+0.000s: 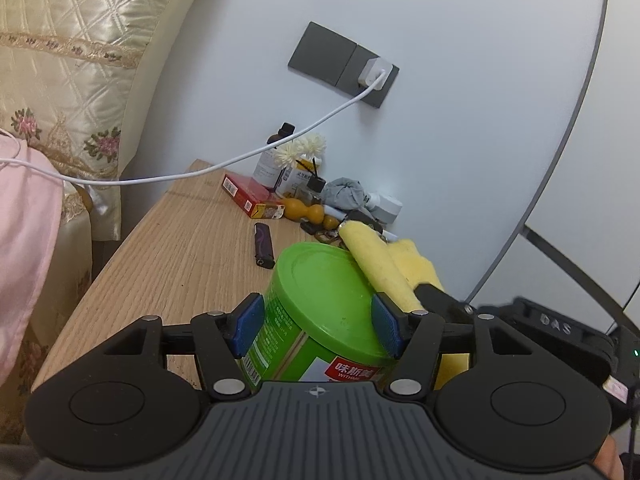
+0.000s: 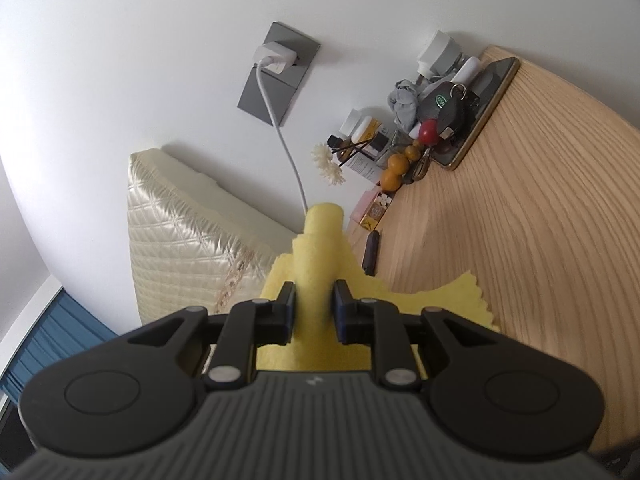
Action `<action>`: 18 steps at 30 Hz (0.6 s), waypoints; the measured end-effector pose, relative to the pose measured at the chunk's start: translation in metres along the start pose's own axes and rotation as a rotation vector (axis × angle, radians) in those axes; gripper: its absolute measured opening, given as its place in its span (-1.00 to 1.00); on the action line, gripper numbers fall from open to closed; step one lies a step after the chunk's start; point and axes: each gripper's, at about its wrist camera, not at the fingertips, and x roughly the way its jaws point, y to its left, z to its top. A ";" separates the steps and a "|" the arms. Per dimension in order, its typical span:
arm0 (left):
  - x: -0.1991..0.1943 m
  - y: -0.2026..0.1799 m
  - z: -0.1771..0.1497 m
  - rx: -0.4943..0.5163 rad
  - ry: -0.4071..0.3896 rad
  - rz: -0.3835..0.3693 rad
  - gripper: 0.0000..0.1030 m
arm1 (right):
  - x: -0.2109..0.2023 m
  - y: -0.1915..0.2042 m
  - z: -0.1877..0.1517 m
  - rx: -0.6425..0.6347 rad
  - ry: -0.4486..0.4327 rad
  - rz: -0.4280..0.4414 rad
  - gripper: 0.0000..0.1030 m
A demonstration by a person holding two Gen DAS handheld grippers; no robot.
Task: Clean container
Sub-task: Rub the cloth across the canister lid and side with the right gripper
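A green container (image 1: 288, 344) with a green lid (image 1: 324, 276) and a red label is tilted above the wooden tabletop. My left gripper (image 1: 316, 314) is shut on it, one blue pad on its side and the other at the lid's rim. A rolled yellow cloth (image 1: 376, 260) lies across the lid's right edge. My right gripper (image 2: 314, 296) is shut on that yellow cloth (image 2: 320, 248), and its black finger (image 1: 436, 296) reaches in from the right in the left wrist view. The right wrist view does not show the container.
The wooden tabletop (image 1: 180, 248) carries a dark lighter (image 1: 263, 246), a red box (image 1: 250, 198), an orange gourd (image 1: 308, 210), bottles and a grey rag near the wall. A white charger cable (image 1: 240, 156) hangs across. A quilted headboard (image 1: 72, 60) stands left. Car keys (image 2: 448, 104) lie on a phone.
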 end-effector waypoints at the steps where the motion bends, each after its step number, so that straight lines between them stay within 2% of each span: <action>1: 0.000 0.000 0.001 0.002 0.005 0.000 0.25 | 0.004 -0.001 0.002 0.003 0.000 0.001 -0.58; 8: 0.003 0.000 0.006 0.007 0.030 0.008 0.28 | 0.039 -0.008 0.018 0.006 0.055 0.027 -0.55; 18: 0.024 0.005 0.014 0.043 0.027 -0.048 0.33 | 0.020 -0.012 0.012 0.025 0.017 0.027 -0.54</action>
